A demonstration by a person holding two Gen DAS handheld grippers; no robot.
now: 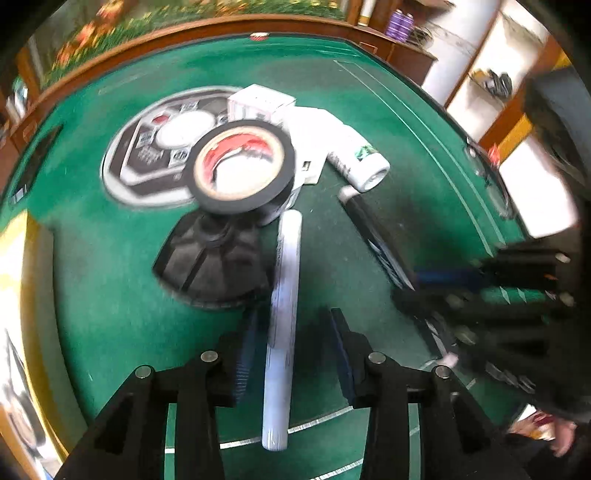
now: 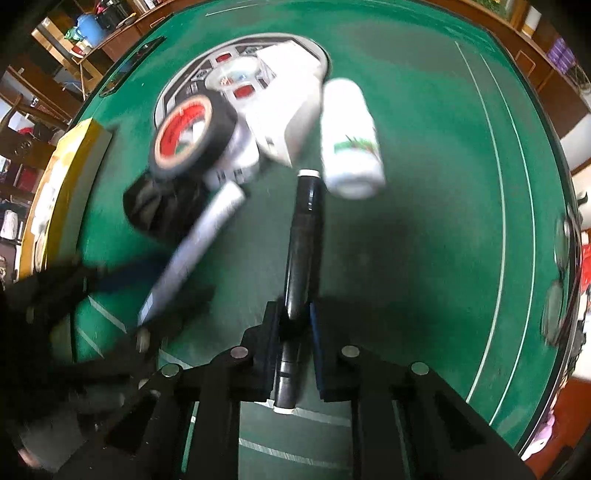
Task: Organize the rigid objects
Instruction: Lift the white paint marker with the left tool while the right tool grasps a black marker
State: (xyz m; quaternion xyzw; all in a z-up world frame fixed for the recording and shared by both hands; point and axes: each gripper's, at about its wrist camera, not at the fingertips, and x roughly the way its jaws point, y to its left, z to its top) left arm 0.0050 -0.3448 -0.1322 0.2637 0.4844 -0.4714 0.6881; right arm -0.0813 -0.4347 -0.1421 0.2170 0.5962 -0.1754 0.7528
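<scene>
A green felt surface (image 1: 110,280) with a wooden rim (image 1: 155,37) is bearing a printed oval emblem (image 1: 147,158); shelving (image 2: 55,48) is standing behind, and purple containers (image 1: 400,22) are sitting nearby.

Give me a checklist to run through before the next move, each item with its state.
1. Right claw shut on the black marker: ok.
2. Left claw clear of the white tube that lies between its pads: ok, a gap shows on each side.
3. Tape roll steady on the pile: cannot tell, it sits tilted.
4. White bottle apart from the marker tip: ok, though close.
5. Green felt table bare to the marker's right: ok.
</scene>
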